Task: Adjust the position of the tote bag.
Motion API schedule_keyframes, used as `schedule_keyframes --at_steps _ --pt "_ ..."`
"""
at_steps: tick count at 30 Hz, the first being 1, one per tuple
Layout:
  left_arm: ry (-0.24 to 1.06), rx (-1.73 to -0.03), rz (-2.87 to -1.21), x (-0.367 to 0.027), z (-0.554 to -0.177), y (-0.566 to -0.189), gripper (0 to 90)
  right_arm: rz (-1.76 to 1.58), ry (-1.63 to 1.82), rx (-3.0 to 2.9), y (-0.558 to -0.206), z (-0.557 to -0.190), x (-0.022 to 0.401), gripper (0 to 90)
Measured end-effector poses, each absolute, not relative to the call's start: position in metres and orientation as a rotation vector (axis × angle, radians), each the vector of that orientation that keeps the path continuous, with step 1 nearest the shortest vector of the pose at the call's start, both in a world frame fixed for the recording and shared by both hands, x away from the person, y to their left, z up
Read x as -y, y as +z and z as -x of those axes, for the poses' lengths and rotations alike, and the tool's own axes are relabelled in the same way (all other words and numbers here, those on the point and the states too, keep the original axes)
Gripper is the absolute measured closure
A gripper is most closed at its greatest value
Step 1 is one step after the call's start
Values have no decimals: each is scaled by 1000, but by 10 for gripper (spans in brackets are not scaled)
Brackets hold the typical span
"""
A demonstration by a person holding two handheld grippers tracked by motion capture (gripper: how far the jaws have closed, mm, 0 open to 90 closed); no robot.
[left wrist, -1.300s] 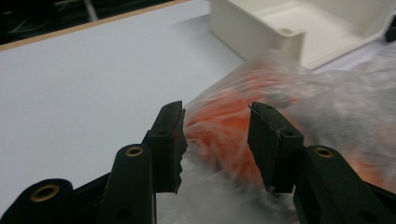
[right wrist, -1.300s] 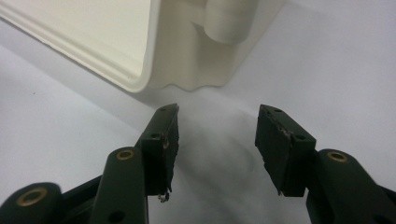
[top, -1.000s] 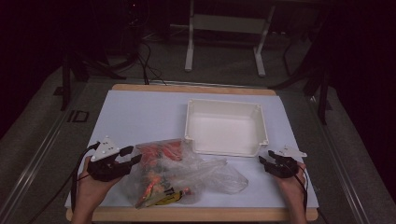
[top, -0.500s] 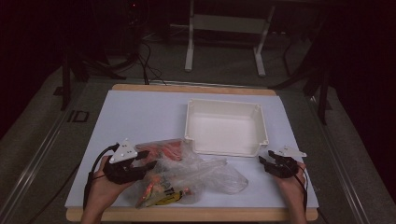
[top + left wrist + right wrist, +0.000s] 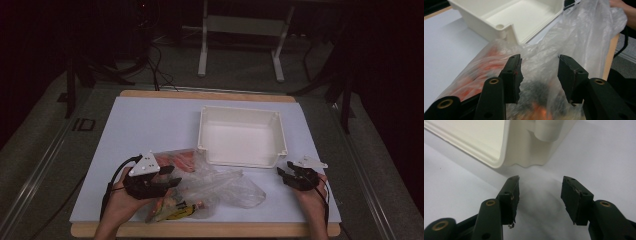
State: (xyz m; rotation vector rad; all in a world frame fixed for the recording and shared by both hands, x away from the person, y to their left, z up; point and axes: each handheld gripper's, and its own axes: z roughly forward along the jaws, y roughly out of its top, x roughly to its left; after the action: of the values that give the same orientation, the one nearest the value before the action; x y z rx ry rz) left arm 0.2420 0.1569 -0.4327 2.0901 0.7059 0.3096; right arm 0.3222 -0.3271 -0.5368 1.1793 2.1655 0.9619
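I have the left hand-held gripper (image 5: 172,180) over the near-left part of the counter (image 5: 150,120), right at the clear plastic bag (image 5: 220,185). Its jaws stand about half open, apart from each other, and in the left gripper view (image 5: 540,75) the crinkled film of the bag (image 5: 574,37) bulges up between them. I cannot tell whether the pads actually press on the plastic; nothing looks pinched. Through the film I make out orange-red contents, blurred, and from the high view some yellow and dark pieces at the bag's near end.

The bag lies on the counter just in front of the white tray (image 5: 240,135), its far edge close to the tray's near-left corner, its loose end trailing toward the middle of the counter.

My right hand-held gripper (image 5: 286,174) rests near the tray's near-right corner. In the right gripper view (image 5: 540,195) its jaws are wide apart with bare counter between them, the tray's corner (image 5: 524,142) just beyond, not touched.
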Motion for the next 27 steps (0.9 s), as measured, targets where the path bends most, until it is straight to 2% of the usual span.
schedule_keyframes --at_steps 20,22,27 --pt "226 -570 -2174 -124 -240 -437 574 -1175 947 -2167 -537 -322 326 486" --pt "234 -571 -2183 -123 -239 -438 616 -1174 945 -2169 -537 -322 326 485" --pt "261 -558 -2209 -126 -235 -440 854 -1174 945 -2167 -537 -322 326 485"
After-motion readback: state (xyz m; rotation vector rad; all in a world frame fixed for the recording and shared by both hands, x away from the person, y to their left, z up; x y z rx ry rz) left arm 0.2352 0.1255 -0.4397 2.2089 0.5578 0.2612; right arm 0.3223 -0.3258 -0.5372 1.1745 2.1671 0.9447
